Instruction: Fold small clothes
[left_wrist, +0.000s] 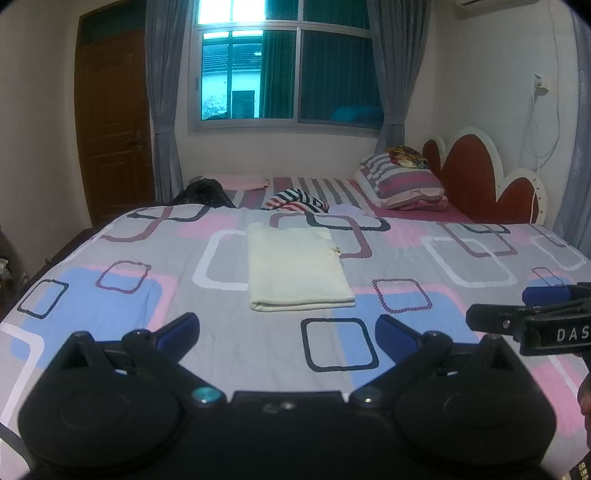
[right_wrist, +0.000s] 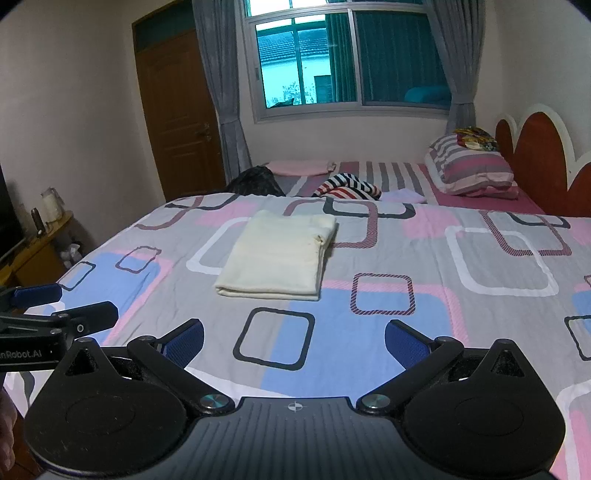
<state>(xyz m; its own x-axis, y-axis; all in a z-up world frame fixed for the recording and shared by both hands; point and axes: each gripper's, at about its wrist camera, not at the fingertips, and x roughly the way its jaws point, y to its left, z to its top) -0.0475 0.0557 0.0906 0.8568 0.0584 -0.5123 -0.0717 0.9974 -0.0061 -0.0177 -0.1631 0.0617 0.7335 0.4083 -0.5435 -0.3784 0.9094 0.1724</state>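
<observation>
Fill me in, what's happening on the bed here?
A person holds two sets of tongs over a bed with a grey, pink and blue patterned bedspread. Both the left tongs and the right tongs are open and hold nothing. A cream-coloured garment lies folded into a flat rectangle in front of them, untouched. A crumpled red, white and navy striped garment lies farther back, not yet folded.
</observation>
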